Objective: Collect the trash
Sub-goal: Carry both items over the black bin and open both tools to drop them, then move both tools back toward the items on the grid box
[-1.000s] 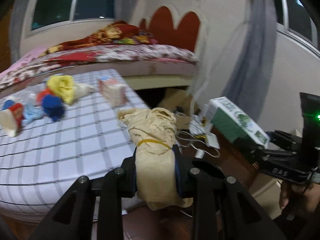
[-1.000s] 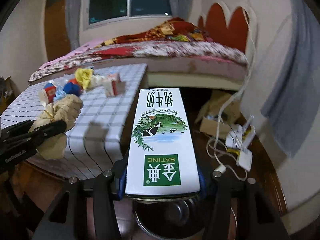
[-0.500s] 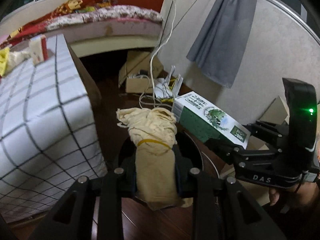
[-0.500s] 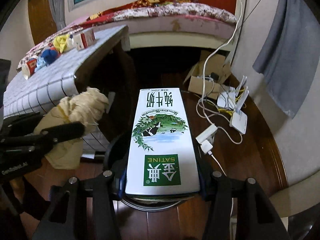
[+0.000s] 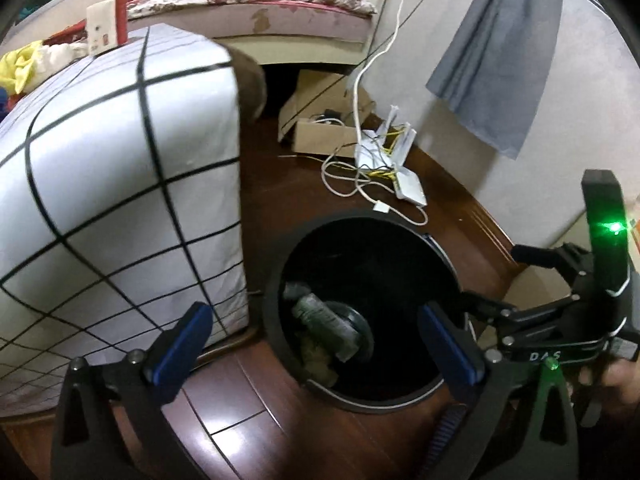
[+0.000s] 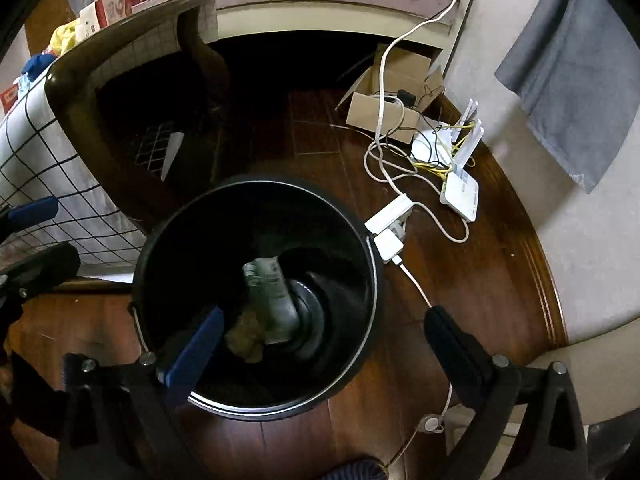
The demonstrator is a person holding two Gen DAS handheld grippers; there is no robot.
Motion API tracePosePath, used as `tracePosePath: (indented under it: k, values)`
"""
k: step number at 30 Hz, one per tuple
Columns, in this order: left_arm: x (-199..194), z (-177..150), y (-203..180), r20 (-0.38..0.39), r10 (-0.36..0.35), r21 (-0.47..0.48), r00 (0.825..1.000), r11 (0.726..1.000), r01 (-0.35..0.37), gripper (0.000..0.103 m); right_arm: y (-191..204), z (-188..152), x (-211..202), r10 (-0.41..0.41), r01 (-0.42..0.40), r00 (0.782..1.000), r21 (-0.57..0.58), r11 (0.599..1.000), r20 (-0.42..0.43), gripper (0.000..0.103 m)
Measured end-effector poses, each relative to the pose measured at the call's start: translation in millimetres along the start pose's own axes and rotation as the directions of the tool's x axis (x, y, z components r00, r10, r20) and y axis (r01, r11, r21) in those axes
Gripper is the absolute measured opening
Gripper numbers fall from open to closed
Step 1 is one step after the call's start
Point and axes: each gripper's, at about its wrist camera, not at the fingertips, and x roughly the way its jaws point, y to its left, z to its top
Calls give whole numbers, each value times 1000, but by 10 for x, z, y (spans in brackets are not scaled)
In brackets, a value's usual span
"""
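Note:
A black round trash bin (image 5: 280, 264) (image 6: 360, 240) stands on the dark wood floor beside the checked table. Inside it lie the milk carton (image 6: 270, 296) (image 5: 326, 322) and the beige cloth bundle (image 6: 246, 338) (image 5: 316, 360). My left gripper (image 5: 316, 338) is open and empty, right above the bin's near rim. My right gripper (image 6: 320, 340) is open and empty over the bin too; it also shows at the right of the left wrist view (image 5: 552, 320). More trash stays on the table: a yellow cloth (image 5: 18, 68) and a small red-and-white carton (image 5: 106, 26).
The table with the white checked cloth (image 5: 120, 184) is close on the left. White routers, a power strip and loose cables (image 6: 440, 184) lie on the floor behind the bin, with a cardboard box (image 6: 384, 96) farther back. A grey curtain (image 5: 500, 52) hangs at right.
Both grippers swung from the table down over the bin and opened. The cloth bundle and the milk carton dropped out of them and now lie in the bin.

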Motion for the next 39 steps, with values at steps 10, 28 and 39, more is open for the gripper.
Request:
tracePosePath:
  k: [10,28,39]
  values:
    - [60,63,68,12,32,6,999,999,-32,102,63,-3,-61,-11,11,1000,-7,1000,12,102]
    - [-286,66,86,91,68,-3,994,998,-68,102,182,62,-415,7,-5,995,-18,1000,95,102]
    - [-561,106,217,158,122,-42,980,992,-117,102,293,138,-670,8,-1,987,-40,999,160,102]
